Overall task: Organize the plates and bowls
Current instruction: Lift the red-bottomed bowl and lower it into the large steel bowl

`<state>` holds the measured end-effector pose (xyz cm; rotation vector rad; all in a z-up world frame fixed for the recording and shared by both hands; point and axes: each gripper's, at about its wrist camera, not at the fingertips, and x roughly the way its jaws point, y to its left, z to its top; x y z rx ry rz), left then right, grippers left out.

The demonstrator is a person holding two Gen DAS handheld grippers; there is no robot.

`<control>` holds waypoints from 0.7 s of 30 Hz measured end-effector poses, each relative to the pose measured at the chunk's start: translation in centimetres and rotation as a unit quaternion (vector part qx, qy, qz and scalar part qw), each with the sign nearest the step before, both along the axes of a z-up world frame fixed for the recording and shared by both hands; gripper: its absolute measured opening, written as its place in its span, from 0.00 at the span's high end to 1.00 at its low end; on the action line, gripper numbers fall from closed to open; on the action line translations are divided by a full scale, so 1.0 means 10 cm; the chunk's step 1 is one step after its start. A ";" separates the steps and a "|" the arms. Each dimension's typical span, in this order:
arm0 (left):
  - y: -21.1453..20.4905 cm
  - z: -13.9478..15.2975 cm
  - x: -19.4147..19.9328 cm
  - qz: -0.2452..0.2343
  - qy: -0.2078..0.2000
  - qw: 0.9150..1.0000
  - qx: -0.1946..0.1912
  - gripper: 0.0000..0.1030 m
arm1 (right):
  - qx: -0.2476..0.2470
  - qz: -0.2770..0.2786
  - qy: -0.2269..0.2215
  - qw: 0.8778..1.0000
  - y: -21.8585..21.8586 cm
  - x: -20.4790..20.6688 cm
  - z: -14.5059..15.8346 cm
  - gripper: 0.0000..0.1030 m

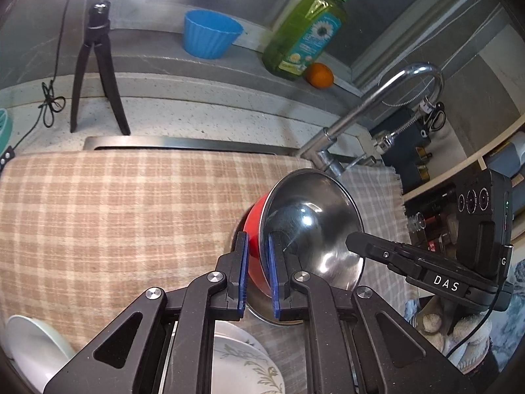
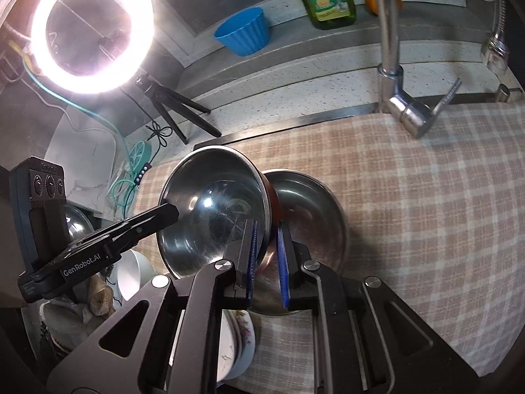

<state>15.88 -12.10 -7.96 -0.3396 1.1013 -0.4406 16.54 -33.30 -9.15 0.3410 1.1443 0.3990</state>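
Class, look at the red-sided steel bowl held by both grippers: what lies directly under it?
Under the red-sided steel bowl lies a second steel bowl on the checked cloth. Its near rim is covered by the held bowl and the right gripper.

Speckled stone counter (image 1: pixel 197 115) draped with a checked cloth (image 1: pixel 115 213) over the sink area.

On the cloth lies a shallow steel dish (image 2: pixel 315 203); white plates (image 1: pixel 242 361) and a white bowl (image 1: pixel 29 344) are seen at its near edge. A black tripod (image 1: pixel 95 75) is stood on the bare counter behind, beside a knotted black cable (image 1: pixel 49 105). On the raised ledge are set a blue fluted cup (image 1: pixel 210 34), a green soap bottle (image 1: pixel 305 36) and an orange (image 1: pixel 320 75).
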 end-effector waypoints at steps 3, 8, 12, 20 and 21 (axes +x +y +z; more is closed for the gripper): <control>-0.09 -0.04 -0.02 -0.007 0.004 1.000 0.007 0.91 | -0.005 -0.004 0.004 1.000 -0.06 -0.03 -0.06 0.88; -0.20 -0.14 -0.03 -0.016 0.013 1.000 0.021 0.91 | -0.014 -0.010 0.015 1.000 -0.13 -0.04 -0.19 0.88; -0.27 -0.23 0.00 -0.021 0.022 0.999 0.033 0.91 | -0.026 -0.011 0.023 0.999 -0.14 -0.02 -0.30 0.88; -0.34 -0.36 0.01 -0.027 0.030 0.998 0.054 0.91 | -0.040 -0.009 0.033 0.999 -0.12 0.01 -0.39 0.88; -0.34 -0.37 0.01 -0.027 0.030 0.998 0.055 0.91 | -0.042 -0.008 0.033 0.999 -0.11 0.02 -0.40 0.88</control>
